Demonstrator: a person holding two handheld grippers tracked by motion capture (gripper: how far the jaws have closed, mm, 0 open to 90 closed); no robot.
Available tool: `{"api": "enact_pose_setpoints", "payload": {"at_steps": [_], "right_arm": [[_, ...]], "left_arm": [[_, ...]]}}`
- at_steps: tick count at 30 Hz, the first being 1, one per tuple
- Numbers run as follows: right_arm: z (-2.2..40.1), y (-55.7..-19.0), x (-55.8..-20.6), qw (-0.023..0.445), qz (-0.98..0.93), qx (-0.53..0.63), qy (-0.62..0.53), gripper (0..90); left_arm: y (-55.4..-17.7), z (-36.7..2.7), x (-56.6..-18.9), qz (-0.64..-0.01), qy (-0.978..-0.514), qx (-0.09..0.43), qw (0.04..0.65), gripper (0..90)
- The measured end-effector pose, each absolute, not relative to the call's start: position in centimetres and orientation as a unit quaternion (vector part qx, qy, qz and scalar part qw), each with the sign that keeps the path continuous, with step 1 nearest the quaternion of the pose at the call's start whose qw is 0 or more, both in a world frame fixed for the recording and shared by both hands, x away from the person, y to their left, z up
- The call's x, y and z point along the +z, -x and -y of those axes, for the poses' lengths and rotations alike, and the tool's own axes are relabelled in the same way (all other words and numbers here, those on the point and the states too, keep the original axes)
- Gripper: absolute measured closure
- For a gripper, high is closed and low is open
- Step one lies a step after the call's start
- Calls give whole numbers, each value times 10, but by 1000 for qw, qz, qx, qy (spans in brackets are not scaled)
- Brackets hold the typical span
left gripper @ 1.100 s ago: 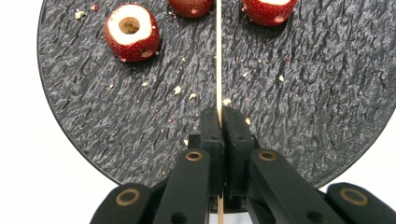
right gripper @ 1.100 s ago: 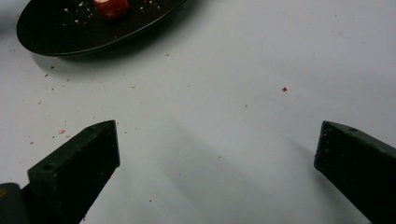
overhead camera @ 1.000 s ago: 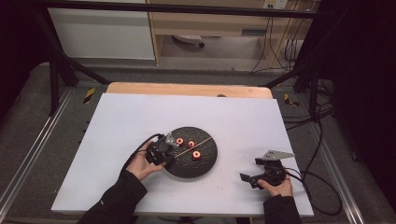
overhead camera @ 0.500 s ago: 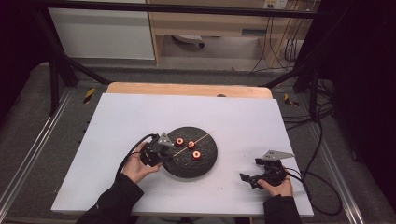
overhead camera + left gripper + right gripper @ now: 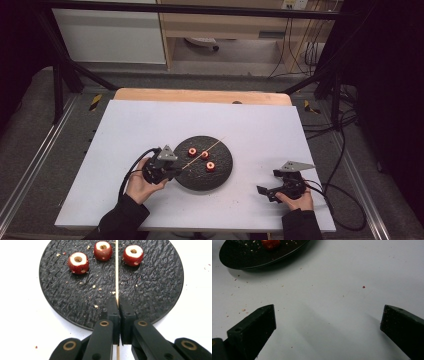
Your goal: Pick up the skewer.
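Observation:
A round black slate plate [image 5: 220,172] lies on the white table, with three cored red fruit pieces [image 5: 192,152] on it. In the left gripper view they sit in a row near the plate's far edge [image 5: 78,263]. A thin wooden skewer [image 5: 116,270] runs out over the plate between two of the pieces; its near end is clamped by my left gripper [image 5: 117,303], which is shut on it. From above, that left gripper [image 5: 174,171] sits at the plate's left rim with the skewer [image 5: 205,152] slanting up to the right. My right gripper [image 5: 264,192] rests open on the table right of the plate.
Crumbs and red specks dot the white table [image 5: 332,297] near the plate's edge [image 5: 262,263]. Black cables trail from both grippers off the table's front and right side. A wooden strip [image 5: 200,95] borders the far edge of the table.
My left gripper has drawn back to the left, from over the plate to its left rim, taking the skewer with it. The right gripper has stayed where it was.

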State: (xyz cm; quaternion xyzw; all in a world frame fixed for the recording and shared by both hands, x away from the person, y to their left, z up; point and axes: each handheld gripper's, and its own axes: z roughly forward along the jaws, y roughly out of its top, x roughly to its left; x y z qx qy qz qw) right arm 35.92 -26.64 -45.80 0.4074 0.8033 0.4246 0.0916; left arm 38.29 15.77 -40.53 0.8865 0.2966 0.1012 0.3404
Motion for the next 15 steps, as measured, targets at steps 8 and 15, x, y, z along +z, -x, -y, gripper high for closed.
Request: {"api": "enact_pose_setpoints", "payload": {"at_steps": [8, 15], "right_arm": [[266, -360, -458, 92, -798, 429, -412, 7], [264, -360, -455, 93, -799, 429, -411, 6]], "left_arm": [[-372, -172, -408, -316, -867, 109, 370, 883], [-362, -185, -413, -327, -853, 116, 390, 883]]}}
